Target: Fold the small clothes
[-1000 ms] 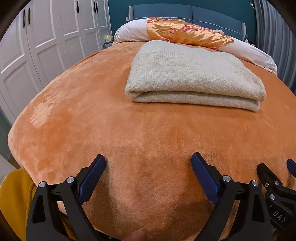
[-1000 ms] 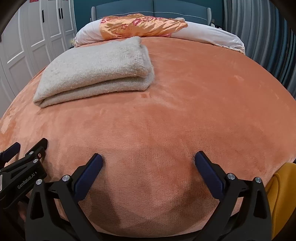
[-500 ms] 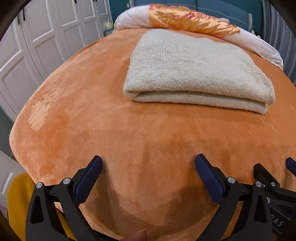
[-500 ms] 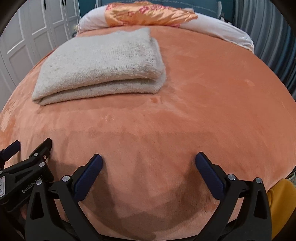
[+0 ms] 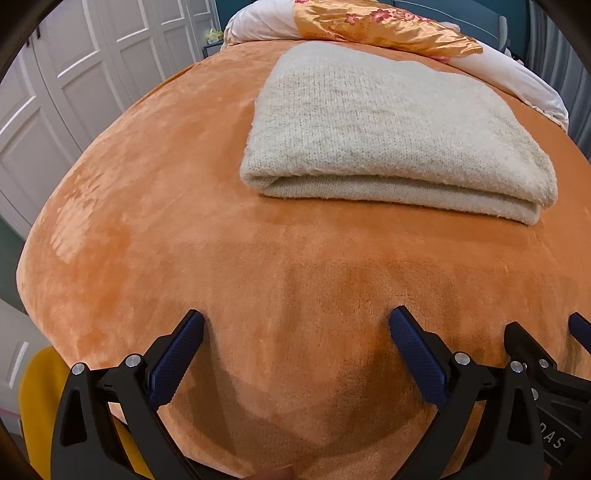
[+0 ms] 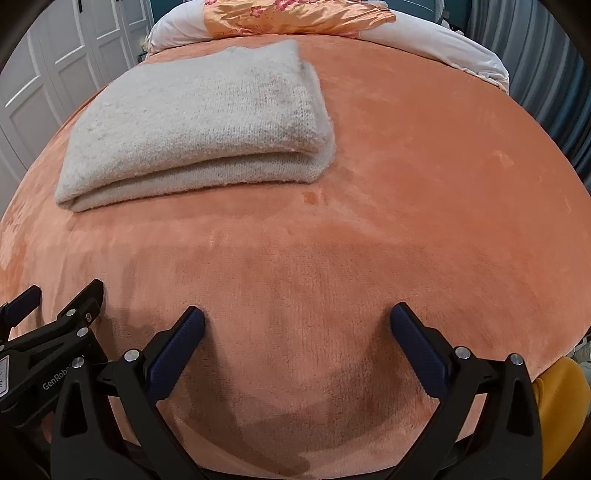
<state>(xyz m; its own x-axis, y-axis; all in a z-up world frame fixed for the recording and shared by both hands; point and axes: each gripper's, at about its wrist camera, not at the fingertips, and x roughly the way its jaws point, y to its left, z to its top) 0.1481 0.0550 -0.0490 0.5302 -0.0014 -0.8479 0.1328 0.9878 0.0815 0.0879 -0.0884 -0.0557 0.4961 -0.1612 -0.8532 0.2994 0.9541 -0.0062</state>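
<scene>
A cream knitted garment (image 5: pixel 391 122) lies folded in a neat rectangle on the orange bed cover (image 5: pixel 184 221). It also shows in the right wrist view (image 6: pixel 199 122), at the upper left. My left gripper (image 5: pixel 295 325) is open and empty, low over the cover, well short of the garment's near fold. My right gripper (image 6: pixel 295 321) is open and empty, side by side with the left one, whose fingers (image 6: pixel 62 325) show at its lower left.
An orange floral pillow (image 5: pixel 384 26) and a white duvet (image 5: pixel 517 81) lie at the head of the bed. White wardrobe doors (image 5: pixel 66 85) stand to the left. A yellow object (image 6: pixel 561 398) sits below the bed's near edge.
Both grippers have moved forward over the bed toward the folded garment, which now looks nearer and larger. Both stay open.
</scene>
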